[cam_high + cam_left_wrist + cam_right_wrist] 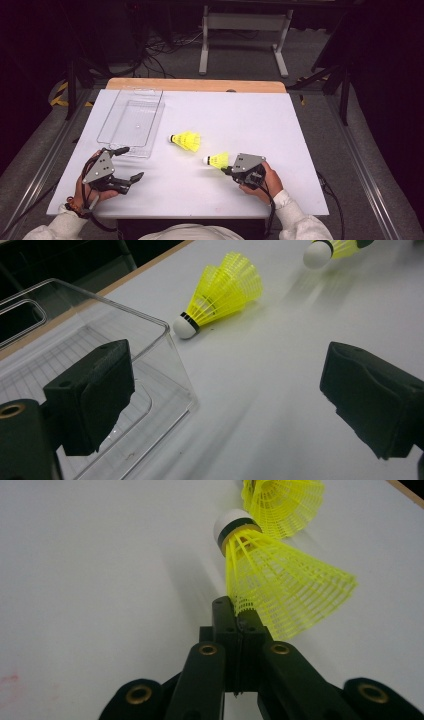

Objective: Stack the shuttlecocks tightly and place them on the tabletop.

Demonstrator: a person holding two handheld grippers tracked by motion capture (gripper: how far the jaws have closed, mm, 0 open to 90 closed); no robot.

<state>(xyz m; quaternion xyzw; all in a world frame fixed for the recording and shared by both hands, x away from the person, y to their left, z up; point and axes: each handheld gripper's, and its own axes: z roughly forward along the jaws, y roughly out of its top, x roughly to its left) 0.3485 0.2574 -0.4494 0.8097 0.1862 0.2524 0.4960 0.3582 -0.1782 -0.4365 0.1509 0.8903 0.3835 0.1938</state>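
Two yellow shuttlecocks are on the white table [260, 120]. One shuttlecock [186, 140] [222, 292] [285, 500] lies free on its side near the middle. My right gripper [227, 170] [240, 615] is shut on the skirt rim of the other shuttlecock [217, 160] [280, 580] [332, 249], whose white cork points away from the jaws. I cannot tell whether this one rests on the table or hangs just above it. My left gripper [129, 163] [232, 390] is open with nothing between its jaws, at the near corner of a clear plastic tray [131, 121] [165, 350].
The clear tray is empty and lies at the table's far left. A wooden strip [195, 85] runs along the table's far edge. Beyond it stand a white metal frame [245, 30] and loose cables [155, 50] on the floor.
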